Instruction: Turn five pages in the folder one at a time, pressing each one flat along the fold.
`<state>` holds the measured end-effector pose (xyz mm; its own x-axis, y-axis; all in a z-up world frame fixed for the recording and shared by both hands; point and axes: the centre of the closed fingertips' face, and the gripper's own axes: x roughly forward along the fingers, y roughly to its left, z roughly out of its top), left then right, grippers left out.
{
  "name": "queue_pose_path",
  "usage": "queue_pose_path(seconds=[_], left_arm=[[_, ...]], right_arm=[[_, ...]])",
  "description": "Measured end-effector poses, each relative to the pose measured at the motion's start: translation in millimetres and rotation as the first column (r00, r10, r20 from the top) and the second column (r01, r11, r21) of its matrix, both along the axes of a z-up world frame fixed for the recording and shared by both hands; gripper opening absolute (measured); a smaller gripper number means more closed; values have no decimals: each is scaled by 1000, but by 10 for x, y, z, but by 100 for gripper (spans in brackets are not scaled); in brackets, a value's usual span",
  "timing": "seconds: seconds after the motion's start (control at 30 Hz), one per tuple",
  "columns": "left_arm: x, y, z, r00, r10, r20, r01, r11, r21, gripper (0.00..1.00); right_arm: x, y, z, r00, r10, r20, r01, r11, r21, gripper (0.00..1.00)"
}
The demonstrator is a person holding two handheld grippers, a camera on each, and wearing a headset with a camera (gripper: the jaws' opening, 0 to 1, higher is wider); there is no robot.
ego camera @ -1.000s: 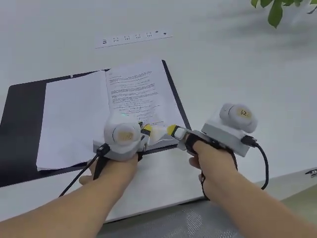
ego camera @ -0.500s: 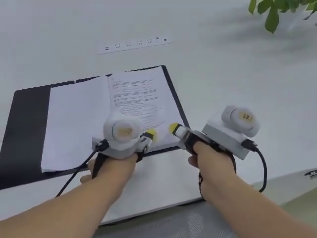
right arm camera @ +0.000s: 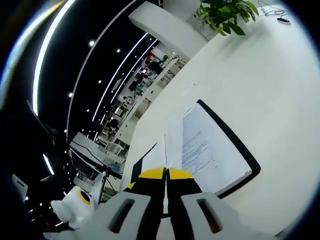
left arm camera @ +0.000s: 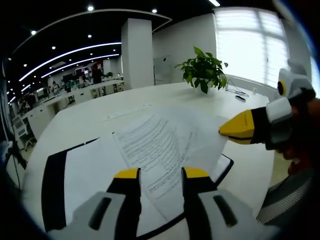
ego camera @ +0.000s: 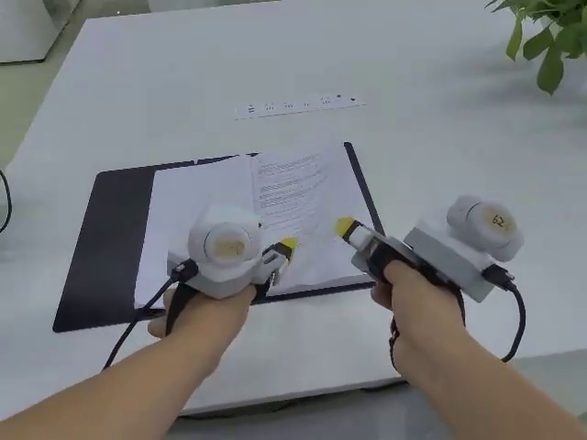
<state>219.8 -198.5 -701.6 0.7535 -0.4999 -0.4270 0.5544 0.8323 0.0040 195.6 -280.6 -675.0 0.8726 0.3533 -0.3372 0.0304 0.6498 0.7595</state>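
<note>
The black folder lies open on the white table, with a blank sheet on its left half and a printed page on the right. My left gripper hovers over the page's lower edge. Its yellow-tipped jaws stand open with nothing between them. My right gripper is at the page's lower right corner, shut on the thin sheet, which runs edge-on between its jaws. In the left gripper view that corner curls up towards the right gripper.
A white power strip lies flat behind the folder. A potted plant stands at the table's far right corner. The bare table top spreads to the right of the folder, and its front edge runs just under my hands.
The head camera has pulled back, so the folder sits higher and more central. The two grippers have drawn apart, and the left one no longer touches the lifted corner.
</note>
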Motion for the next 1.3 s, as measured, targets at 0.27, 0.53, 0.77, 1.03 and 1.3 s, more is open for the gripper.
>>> queue_pose_path(seconds=[0.27,0.53,0.77,1.03,1.3], left_arm=[[4,345,291,997,43,56,-42,999,-20,32],[16,803,460,991,103,89,-101,995,-27,31],[8,1274,521,979,177,101,-174,984,-35,31],[-27,1734,535,961,257,106,-254,966,-39,31],[-65,1991,546,945,309,107,-306,951,-49,30]], right_arm=[[54,370,245,996,64,58,-63,998,-17,0],[105,796,384,988,129,88,-128,992,-24,0],[133,1211,416,975,198,98,-195,980,-43,0],[163,1611,350,957,276,83,-271,960,-69,0],[164,1862,182,941,334,49,-329,940,-96,0]])
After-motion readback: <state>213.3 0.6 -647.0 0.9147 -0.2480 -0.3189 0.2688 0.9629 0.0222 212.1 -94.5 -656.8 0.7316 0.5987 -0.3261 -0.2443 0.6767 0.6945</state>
